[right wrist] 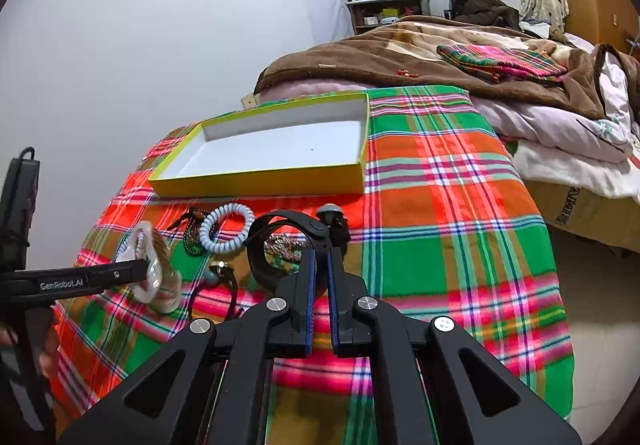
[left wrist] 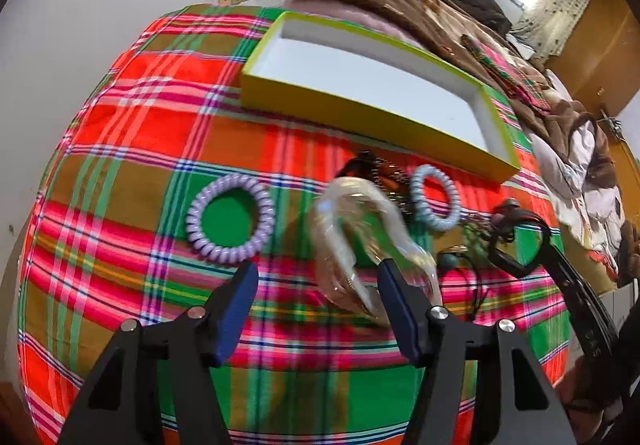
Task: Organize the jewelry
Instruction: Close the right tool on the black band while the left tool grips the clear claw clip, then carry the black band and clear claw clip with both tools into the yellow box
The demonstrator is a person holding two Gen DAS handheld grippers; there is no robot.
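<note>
Right gripper [right wrist: 321, 257] around black strap [right wrist: 288, 223]

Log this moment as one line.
right gripper: shut on black strap | left gripper: clear coil tie at finger | box: empty

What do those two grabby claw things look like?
Both the left gripper and the right gripper are black, angular frames with round silver bolts. Their jaws carry flat blue pads. In the right wrist view, the left gripper's side bears white lettering, GenRobot.AI.

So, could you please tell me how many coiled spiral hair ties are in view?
2: a lilac coiled hair tie lying left on the plaid cloth, and a pale blue coiled hair tie near the yellow box. More may be hidden.
</note>
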